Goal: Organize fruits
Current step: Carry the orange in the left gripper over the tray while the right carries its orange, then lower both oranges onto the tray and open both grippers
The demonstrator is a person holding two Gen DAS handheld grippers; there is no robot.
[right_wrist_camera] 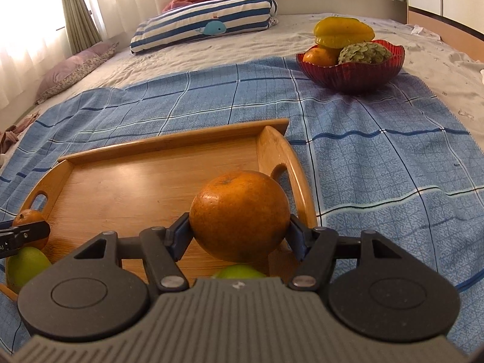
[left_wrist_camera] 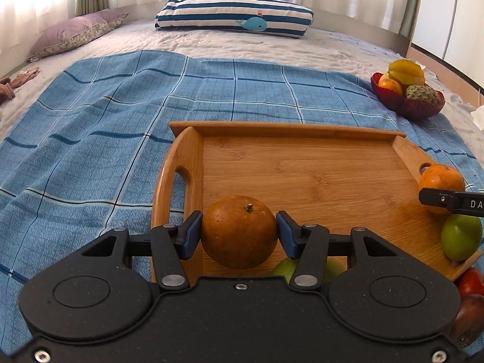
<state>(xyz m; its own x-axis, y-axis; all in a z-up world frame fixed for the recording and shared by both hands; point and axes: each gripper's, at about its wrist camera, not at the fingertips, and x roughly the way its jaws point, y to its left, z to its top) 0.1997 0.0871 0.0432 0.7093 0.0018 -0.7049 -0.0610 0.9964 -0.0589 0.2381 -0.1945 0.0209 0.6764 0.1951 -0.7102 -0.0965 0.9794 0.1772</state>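
Left hand-held gripper [left_wrist_camera: 239, 232] in the left wrist view clamps one orange [left_wrist_camera: 239, 231] between its two blue pads [left_wrist_camera: 191, 234], stem end up, above the near left corner of the wooden tray [left_wrist_camera: 302, 163]. One tray lies on the blue checked cloth [left_wrist_camera: 90, 127] spread over the bed [left_wrist_camera: 211, 45]. Two green fruits show here: one [left_wrist_camera: 461, 237] at the tray's near right corner, one [left_wrist_camera: 287, 267] partly hidden under the gripper. At the right edge a second orange [left_wrist_camera: 441, 178] sits in the tip of the right hand-held gripper [left_wrist_camera: 435, 198]. Two dark reddish fruits [left_wrist_camera: 470, 281] lie just off the tray's near right corner. One red bowl [left_wrist_camera: 405, 106] stands further off on the right, holding three visible fruits: one yellow starfruit [left_wrist_camera: 405, 71], one small orange fruit [left_wrist_camera: 390, 86], one scaly green custard apple [left_wrist_camera: 422, 93]. Three pillows or bundles lie at the head of the bed, the striped whale pillow [left_wrist_camera: 233, 15] in the middle.

Turning to the right wrist view, the right hand-held gripper [right_wrist_camera: 240, 230] pinches one orange [right_wrist_camera: 240, 214] above the tray [right_wrist_camera: 136, 181], beside its right handle. Two green fruits show again: one [right_wrist_camera: 25, 264] at the near left, one [right_wrist_camera: 242, 272] just below the held orange. The left hand-held gripper [right_wrist_camera: 33, 230] enters at the left edge with its orange [right_wrist_camera: 30, 217]. The red bowl [right_wrist_camera: 354, 72] stands well apart on the cloth [right_wrist_camera: 378, 157] with the same three fruits
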